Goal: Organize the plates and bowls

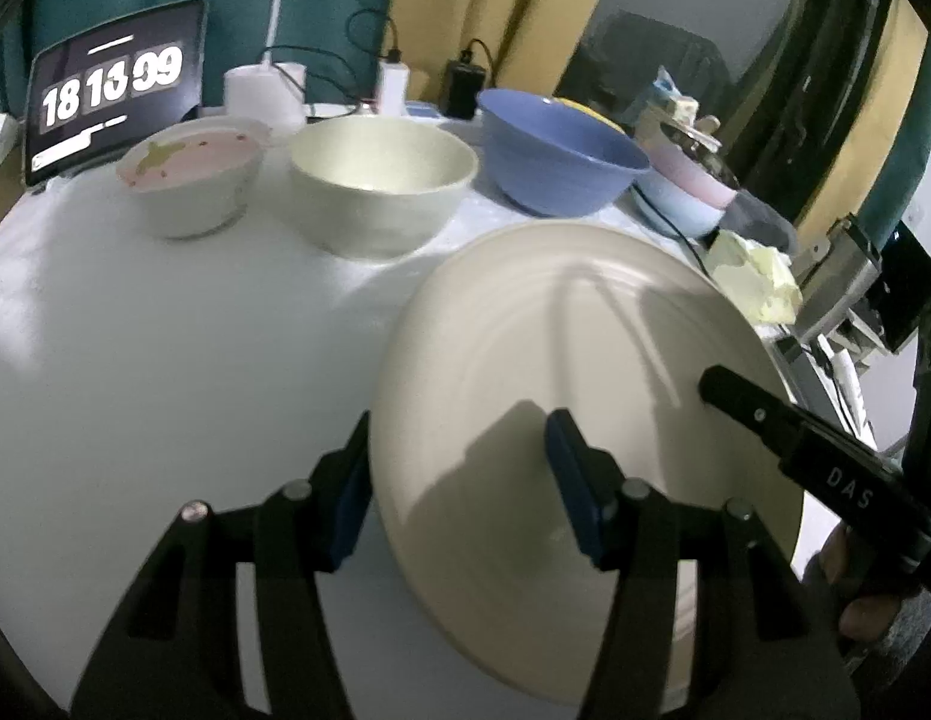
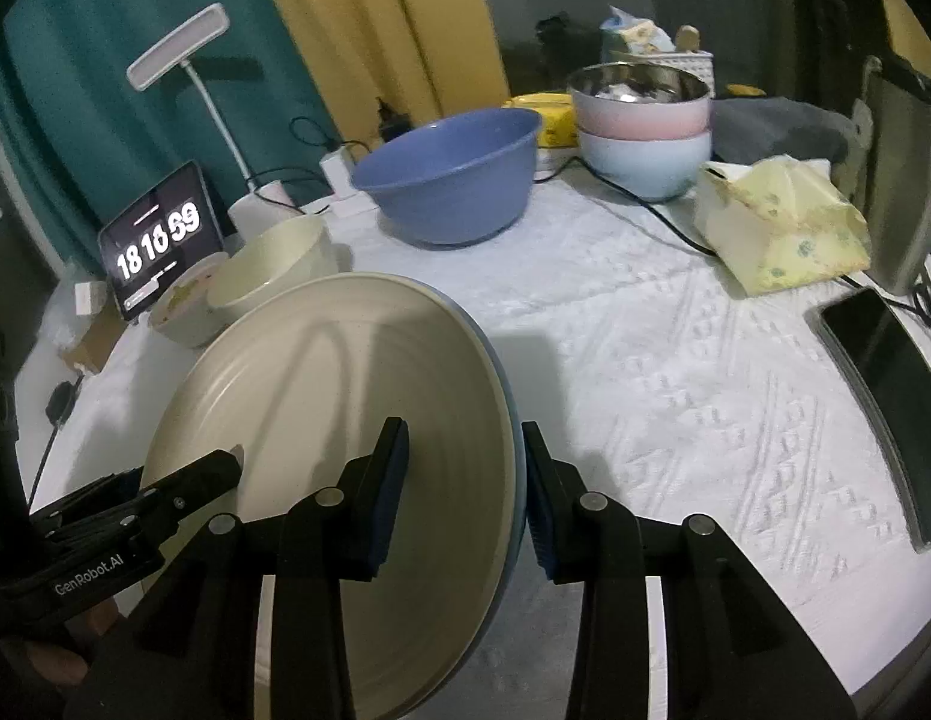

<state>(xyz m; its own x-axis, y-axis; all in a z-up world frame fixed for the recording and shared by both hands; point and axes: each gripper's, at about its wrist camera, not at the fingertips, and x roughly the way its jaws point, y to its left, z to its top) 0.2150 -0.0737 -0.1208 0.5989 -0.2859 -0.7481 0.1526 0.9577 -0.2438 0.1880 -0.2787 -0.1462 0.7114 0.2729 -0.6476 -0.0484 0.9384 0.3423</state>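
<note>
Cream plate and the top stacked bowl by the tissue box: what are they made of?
Cream plate: looks like glazed ceramic or melamine, with a smooth satin sheen and concentric ridges; it appears to sit on a blue-edged plate, and the look alone doesn't settle the material. Top stacked bowl: shiny mirror-like inside suggests steel, with a matte pink outer shell, probably plastic.
</note>
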